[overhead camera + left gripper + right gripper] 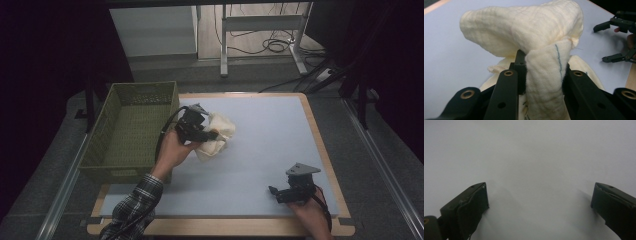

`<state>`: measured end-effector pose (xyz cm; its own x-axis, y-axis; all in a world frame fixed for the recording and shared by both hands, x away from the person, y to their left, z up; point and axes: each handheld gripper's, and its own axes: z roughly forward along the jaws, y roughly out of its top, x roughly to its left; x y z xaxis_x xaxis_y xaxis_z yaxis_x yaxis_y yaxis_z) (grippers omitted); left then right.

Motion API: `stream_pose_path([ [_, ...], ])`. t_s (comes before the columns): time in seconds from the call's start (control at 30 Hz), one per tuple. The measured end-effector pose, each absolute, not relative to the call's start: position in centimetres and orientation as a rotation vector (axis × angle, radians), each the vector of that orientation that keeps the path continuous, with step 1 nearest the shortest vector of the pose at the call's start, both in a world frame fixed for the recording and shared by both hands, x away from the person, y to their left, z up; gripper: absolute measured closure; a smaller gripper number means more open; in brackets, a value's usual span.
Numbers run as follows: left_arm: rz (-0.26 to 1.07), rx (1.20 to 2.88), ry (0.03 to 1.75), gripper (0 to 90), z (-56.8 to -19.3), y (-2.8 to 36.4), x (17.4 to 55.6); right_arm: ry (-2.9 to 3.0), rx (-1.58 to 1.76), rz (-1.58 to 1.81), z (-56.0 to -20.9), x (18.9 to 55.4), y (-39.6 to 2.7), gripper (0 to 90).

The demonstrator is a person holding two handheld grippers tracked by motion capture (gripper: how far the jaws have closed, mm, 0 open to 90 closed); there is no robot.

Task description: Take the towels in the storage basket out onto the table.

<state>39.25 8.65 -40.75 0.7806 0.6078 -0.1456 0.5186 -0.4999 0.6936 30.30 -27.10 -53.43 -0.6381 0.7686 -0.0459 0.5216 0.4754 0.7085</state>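
Left claw (541, 75) clamped on cream cloth (529, 32) beside green basket (131, 131); right claw (539, 205) wide, low over worktop (270, 145).

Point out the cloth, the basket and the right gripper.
cloth (529, 27): left gripper view, its bunched top fold.
basket (145, 86): high view, its far rim.
right gripper (278, 194): high view, between its open fingertips.

The room is dim, its edges falling to black; the surface (260, 145) is softly lit from above. Close-up claw views are soft, with faint shadows.
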Motion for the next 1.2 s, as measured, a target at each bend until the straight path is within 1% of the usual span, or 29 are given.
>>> stream_pose_path([
  [0.07, 0.125, 2.211, 0.812, 71.3, -41.5, 7.3, 39.3, 2.369, 1.084, 0.956, -53.4, 30.3, -27.1, 1.4],
  [0.23, 0.105, 2.213, 0.8, 71.2, -42.6, 5.5, 39.4, 2.369, 1.085, 0.956, -53.4, 30.3, -27.1, 1.4],
  [0.3, 0.09, 2.219, 0.8, 70.6, -43.4, 4.2, 39.5, 2.369, 1.085, 0.956, -53.4, 30.3, -27.1, 1.4],
  [0.43, 0.085, 2.222, 0.79, 69.6, -44.2, 3.1, 39.6, 2.369, 1.085, 0.956, -53.4, 30.3, -27.1, 1.4],
  [0.47, 0.086, 2.229, 0.789, 69.1, -44.9, 2.2, 39.6, 2.369, 1.084, 0.956, -53.4, 30.3, -27.1, 1.4],
  [0.63, 0.097, 2.263, 0.773, 67.9, -46.2, 1.2, 39.9, 2.369, 1.084, 0.956, -53.4, 30.3, -27.1, 1.4],
  [0.8, 0.113, 2.275, 0.797, 65.6, -48.0, 0.6, 40.3, 2.371, 1.084, 0.955, -53.4, 30.3, -27.1, 1.4],
  [0.83, 0.115, 2.282, 0.796, 63.6, -48.2, 0.6, 40.4, 2.372, 1.085, 0.955, -53.4, 30.3, -27.1, 1.4],
  [0.87, 0.118, 2.282, 0.805, 59.8, -48.7, 0.6, 40.4, 2.371, 1.085, 0.955, -53.4, 30.3, -27.1, 1.4],
  [0.9, 0.12, 2.286, 0.807, 59.8, -48.9, 0.6, 40.4, 2.371, 1.085, 0.955, -53.4, 30.3, -27.1, 1.4],
  [0.93, 0.134, 2.29, 0.815, 50.5, -49.3, 0.8, 40.5, 2.372, 1.083, 0.953, -53.4, 30.3, -27.1, 1.4],
  [0.97, 0.134, 2.29, 0.815, 46.5, -49.3, 0.8, 40.5, 2.372, 1.083, 0.953, -53.4, 30.3, -27.1, 1.4],
  [1.0, 0.145, 2.272, 0.824, 39.6, -49.5, 1.1, 40.5, 2.372, 1.084, 0.954, -53.4, 30.3, -27.1, 1.4],
  [1.07, 0.15, 2.268, 0.827, 32.4, -49.5, 1.3, 40.5, 2.371, 1.085, 0.954, -53.4, 30.3, -27.1, 1.4],
  [1.1, 0.155, 2.257, 0.833, 32.4, -49.4, 1.4, 40.4, 2.371, 1.085, 0.954, -53.4, 30.3, -27.1, 1.4],
  [1.13, 0.162, 2.263, 0.826, 25.9, -49.0, 1.8, 40.2, 2.372, 1.084, 0.954, -53.4, 30.3, -27.1, 1.4],
  [1.2, 0.173, 2.251, 0.833, 21.5, -48.8, 1.9, 40.0, 2.371, 1.084, 0.953, -53.4, 30.3, -27.1, 1.4],
])
